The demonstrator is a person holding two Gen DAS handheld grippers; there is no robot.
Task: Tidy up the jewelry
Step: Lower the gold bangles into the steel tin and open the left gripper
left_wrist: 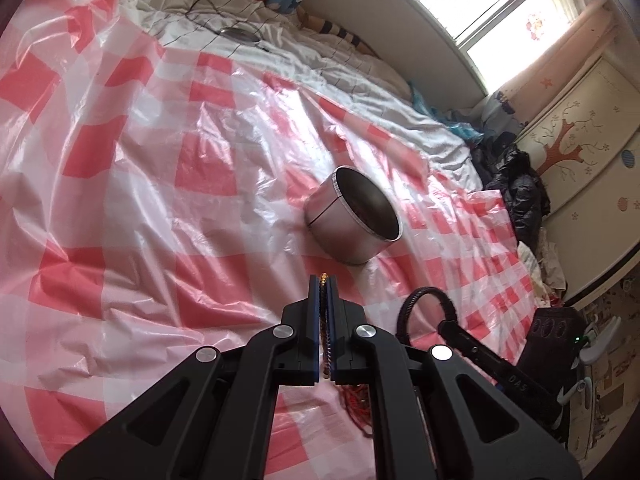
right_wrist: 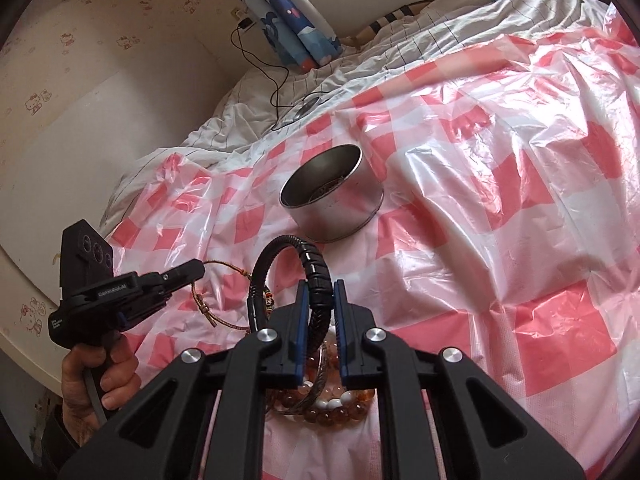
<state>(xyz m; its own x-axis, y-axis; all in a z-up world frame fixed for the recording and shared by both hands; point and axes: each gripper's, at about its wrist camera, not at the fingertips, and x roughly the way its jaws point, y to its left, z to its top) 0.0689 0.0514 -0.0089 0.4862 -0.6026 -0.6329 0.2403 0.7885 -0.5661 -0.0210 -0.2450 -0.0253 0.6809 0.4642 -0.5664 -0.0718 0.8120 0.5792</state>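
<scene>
Progress is partial: something already lies in the tin (right_wrist: 332, 196), though what it is cannot be told. Right tool (right_wrist: 320, 300) is clenched on the black bracelet (right_wrist: 316, 268); left tool (left_wrist: 324, 292) is clenched on the cord bracelet (right_wrist: 224, 292). Amber beads (right_wrist: 320, 404) remain on the bed (right_wrist: 520, 240). Tin stands at 12 o'clock, path clear; bed edge at 9 o'clock.

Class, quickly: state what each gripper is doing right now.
Left gripper: shut on a thin gold cord bracelet.
Right gripper: shut on a black braided bracelet, lifted off the sheet.
</scene>
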